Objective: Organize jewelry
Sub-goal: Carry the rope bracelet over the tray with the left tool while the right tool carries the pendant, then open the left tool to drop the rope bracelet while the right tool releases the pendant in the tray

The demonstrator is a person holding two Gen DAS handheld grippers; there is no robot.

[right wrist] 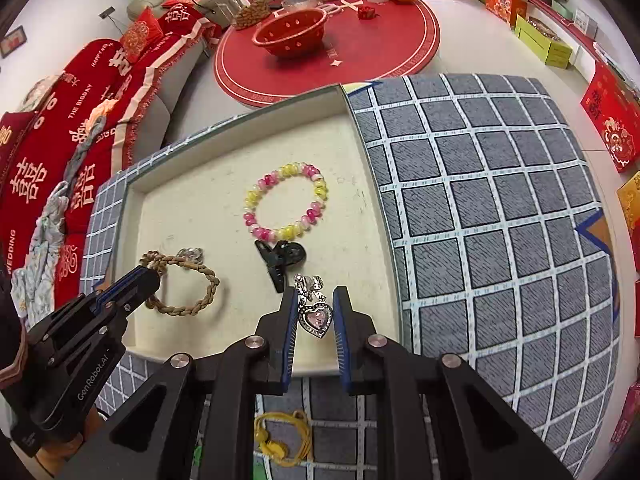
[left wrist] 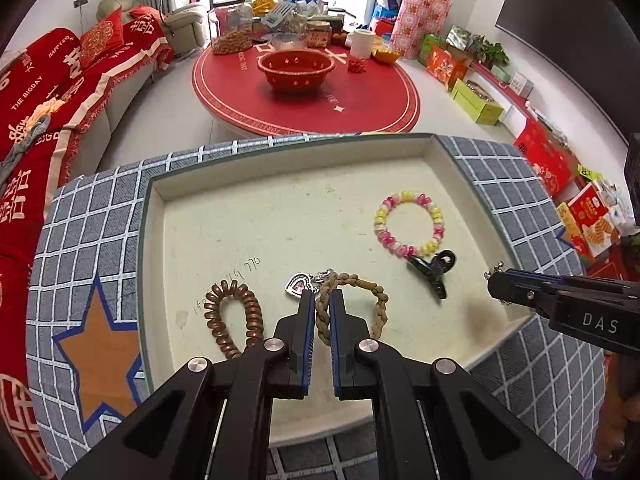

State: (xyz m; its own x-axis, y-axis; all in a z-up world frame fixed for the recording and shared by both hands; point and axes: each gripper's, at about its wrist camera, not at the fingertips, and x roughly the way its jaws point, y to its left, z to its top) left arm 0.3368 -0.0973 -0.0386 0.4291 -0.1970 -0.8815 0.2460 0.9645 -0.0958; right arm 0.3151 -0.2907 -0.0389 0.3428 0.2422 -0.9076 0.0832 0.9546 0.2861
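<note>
A shallow cream tray (left wrist: 280, 208) lies on a grey checked cloth. My left gripper (left wrist: 322, 300) is shut on a tan braided bracelet (left wrist: 376, 300), pinching its near-left side; it also shows in the right wrist view (right wrist: 200, 292). A silver heart charm (left wrist: 298, 285) lies just left of the left fingertips. My right gripper (right wrist: 316, 300) is shut on a silver heart pendant (right wrist: 316, 318) over the tray's near right corner. A pink and yellow bead bracelet (left wrist: 408, 216) and a black hair clip (left wrist: 434, 270) lie in the tray. A brown coil hair tie (left wrist: 234, 316) lies at the left.
A yellow cord (right wrist: 284, 436) lies on the cloth (right wrist: 480, 200) in front of the tray (right wrist: 360, 240). Beyond the tray are a red round table (left wrist: 360, 96) with a red bowl (left wrist: 296, 70), and a red-covered sofa (left wrist: 48, 92) at the left.
</note>
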